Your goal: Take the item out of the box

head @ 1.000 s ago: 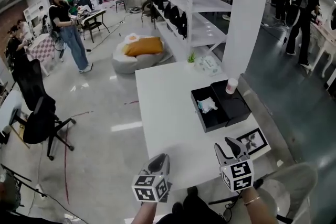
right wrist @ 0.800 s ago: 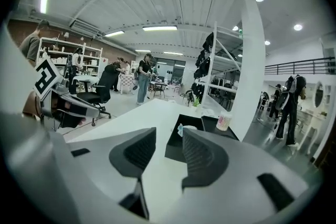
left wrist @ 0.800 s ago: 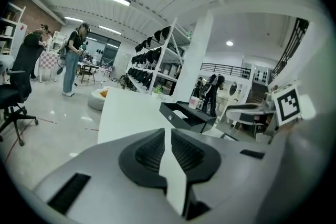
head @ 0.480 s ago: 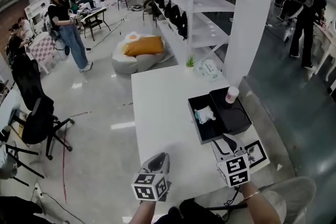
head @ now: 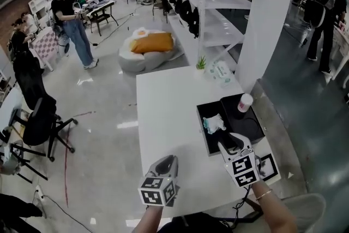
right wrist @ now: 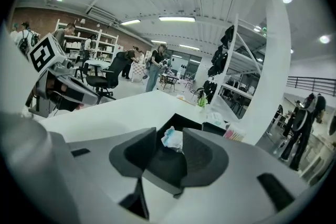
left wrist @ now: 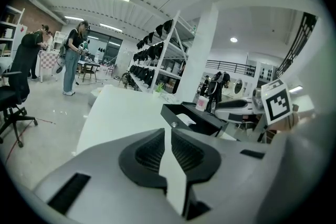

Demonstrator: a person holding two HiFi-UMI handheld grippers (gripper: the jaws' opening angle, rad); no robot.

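**Item Lay in the Box, Right Tongs at Its Near Edge**

The crumpled white-and-teal item [head: 214, 123] lay in the left half of the open black box [head: 200, 117] on the white desk [head: 163, 106]. A pink-topped cup [head: 245, 102] stood on the box's right half. Our right arm [head: 272, 210] reached forward from the lower right, with the right tongs [head: 229, 142] tilted down over the box's near edge. Their jaws stood about half open and touched nothing, and in the right gripper view the item showed beyond the gap between them. Our left arm [head: 146, 222] held the left tongs [head: 165, 163] over the desk's near edge, well apart from the box. Their jaws were all but closed and empty.
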